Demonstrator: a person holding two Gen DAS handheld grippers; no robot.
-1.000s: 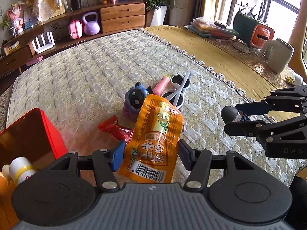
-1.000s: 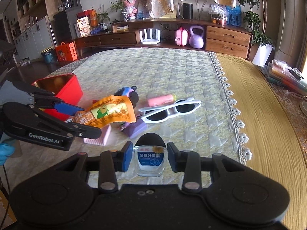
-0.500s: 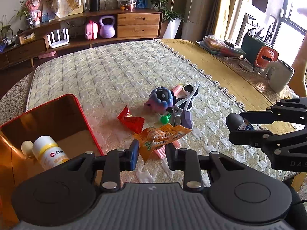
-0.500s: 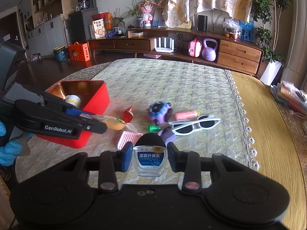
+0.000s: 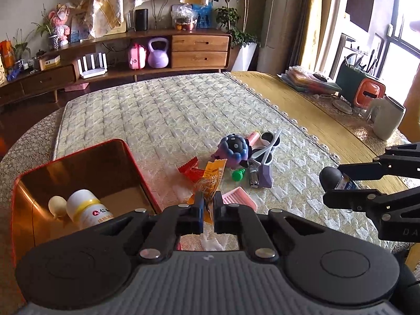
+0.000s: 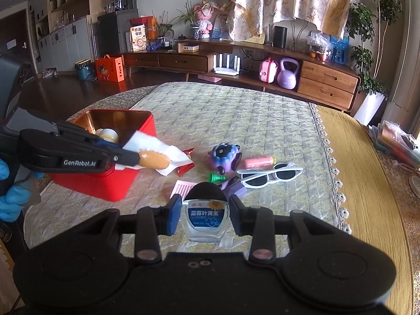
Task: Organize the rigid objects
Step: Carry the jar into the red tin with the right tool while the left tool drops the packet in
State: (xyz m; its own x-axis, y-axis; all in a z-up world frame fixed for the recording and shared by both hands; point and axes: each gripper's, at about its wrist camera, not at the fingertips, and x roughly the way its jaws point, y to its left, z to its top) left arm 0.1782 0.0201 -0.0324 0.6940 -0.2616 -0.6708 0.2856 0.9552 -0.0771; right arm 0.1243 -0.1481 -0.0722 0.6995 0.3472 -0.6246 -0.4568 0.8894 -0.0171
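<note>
My left gripper (image 5: 208, 211) is shut on an orange snack packet (image 5: 210, 183), held edge-on above the quilted mat, just right of the red tin box (image 5: 86, 157). The packet's pale back shows in the right wrist view (image 6: 157, 155). The red tin box (image 6: 105, 183) holds a white bottle (image 5: 86, 210) and a small cream object (image 5: 56, 204). My right gripper (image 6: 204, 215) is shut on a small clear bottle with a black cap and blue label (image 6: 204, 215), also seen at the right in the left wrist view (image 5: 338, 179).
On the mat lie a red wrapper (image 5: 190, 169), a purple ball toy (image 5: 233, 151), white sunglasses (image 6: 270, 176), a pink tube (image 6: 258, 161), a green peg (image 6: 216, 177), a pink comb (image 6: 182, 189), nail clippers (image 5: 253, 176) and a purple block (image 5: 265, 177). A white jug (image 5: 388, 118) stands at the right.
My left gripper has closed on the snack packet, lifted it off the pile and drawn back toward the red box. The right gripper has kept its bottle and moved back slightly.
</note>
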